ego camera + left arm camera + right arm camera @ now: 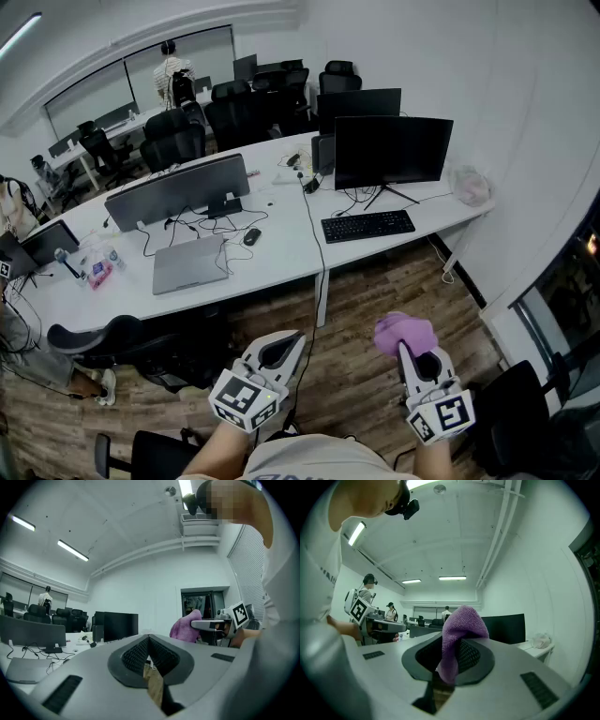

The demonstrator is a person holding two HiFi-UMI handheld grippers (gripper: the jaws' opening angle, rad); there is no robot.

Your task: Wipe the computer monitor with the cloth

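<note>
A black computer monitor stands on the white desk at the right, with a keyboard in front of it. It also shows in the left gripper view as the monitor and in the right gripper view as the monitor. My right gripper is shut on a purple cloth, held low over the wooden floor, well short of the desk. The cloth bunches up between the jaws. My left gripper is shut and holds nothing; its jaws meet in the left gripper view.
A second monitor, a closed laptop and a mouse lie on the desk's left half. Black office chairs stand behind, one near my left. A plastic bag sits at the desk's right end. People stand far back.
</note>
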